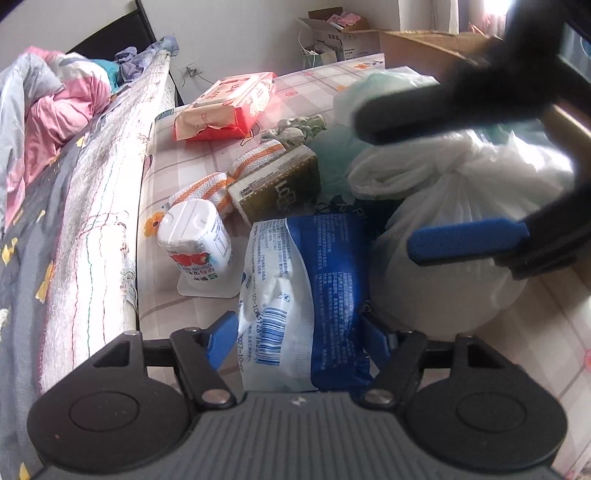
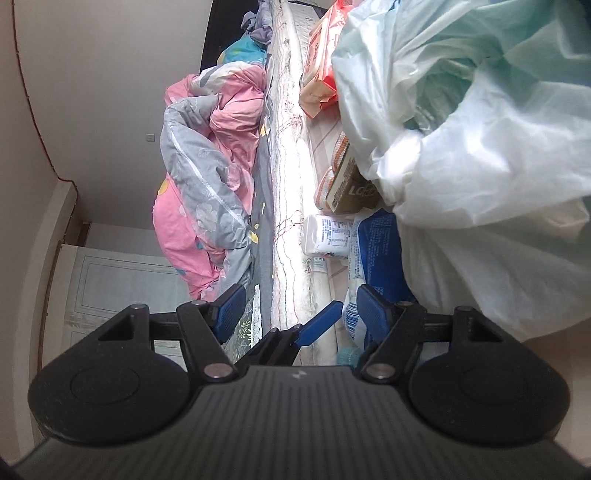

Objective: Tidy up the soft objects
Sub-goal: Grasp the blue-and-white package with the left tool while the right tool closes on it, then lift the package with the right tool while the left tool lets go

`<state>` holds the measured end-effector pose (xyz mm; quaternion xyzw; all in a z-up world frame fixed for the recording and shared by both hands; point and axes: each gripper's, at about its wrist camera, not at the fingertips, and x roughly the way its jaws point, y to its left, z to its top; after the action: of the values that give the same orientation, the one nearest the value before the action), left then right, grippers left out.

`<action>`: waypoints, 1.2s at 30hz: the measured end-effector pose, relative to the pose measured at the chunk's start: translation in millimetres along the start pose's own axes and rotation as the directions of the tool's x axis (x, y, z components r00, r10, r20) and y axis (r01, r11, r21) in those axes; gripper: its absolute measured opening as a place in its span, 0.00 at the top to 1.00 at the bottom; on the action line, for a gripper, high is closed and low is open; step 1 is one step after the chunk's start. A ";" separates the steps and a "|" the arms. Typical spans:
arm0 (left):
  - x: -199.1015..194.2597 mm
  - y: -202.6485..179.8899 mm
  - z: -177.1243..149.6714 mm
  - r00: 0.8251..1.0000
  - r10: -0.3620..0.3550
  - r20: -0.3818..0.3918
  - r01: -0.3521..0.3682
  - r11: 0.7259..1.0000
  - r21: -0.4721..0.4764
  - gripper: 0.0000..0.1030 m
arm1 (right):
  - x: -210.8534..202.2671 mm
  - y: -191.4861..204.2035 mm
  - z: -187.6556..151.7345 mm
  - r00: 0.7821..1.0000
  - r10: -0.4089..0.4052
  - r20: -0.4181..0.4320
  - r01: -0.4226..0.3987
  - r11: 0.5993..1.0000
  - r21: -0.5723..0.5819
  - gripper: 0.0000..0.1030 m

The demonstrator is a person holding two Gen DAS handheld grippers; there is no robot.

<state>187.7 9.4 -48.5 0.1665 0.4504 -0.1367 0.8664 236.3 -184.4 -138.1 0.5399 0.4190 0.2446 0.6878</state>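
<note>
My left gripper is shut on a blue and white soft packet, with one blue pad on each side of its near end. The packet lies on the checked sheet beside a white tied plastic bag. The packet also shows in the right wrist view. My right gripper is open and empty, tilted on its side; its fingers reach in above the white bag from the right. A pale green bag lies on top of the white one.
A white tissue pack, a gold box, an orange striped cloth and a red and cream wipes pack lie on the sheet. A rolled mattress edge and pink bedding are to the left. Cardboard boxes stand behind.
</note>
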 end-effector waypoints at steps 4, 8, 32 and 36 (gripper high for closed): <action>-1.4 24.6 5.7 0.997 -0.083 0.001 0.083 0.986 -0.143 0.40 | -14.9 -5.7 -0.3 1.000 0.011 0.014 -0.012 1.000 0.003 0.35; -6.2 48.0 7.9 0.985 -0.174 0.019 0.172 0.938 -0.301 0.45 | -26.5 -8.1 0.6 0.999 0.032 0.042 -0.032 0.999 0.009 0.35; -39.5 46.3 -39.6 0.913 -0.385 0.133 0.392 0.742 -0.543 0.46 | -6.2 -24.9 -17.8 0.991 -0.127 -0.043 0.128 0.992 0.014 0.36; -45.3 33.3 -41.9 0.929 -0.348 0.126 0.363 0.791 -0.493 0.43 | -0.5 -25.6 -20.4 0.986 -0.154 -0.058 0.154 0.988 -0.008 0.57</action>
<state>144.5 60.8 -28.1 -0.1573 0.4810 -0.1756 0.8444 215.9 -181.4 -163.6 0.4973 0.4791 0.2073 0.6930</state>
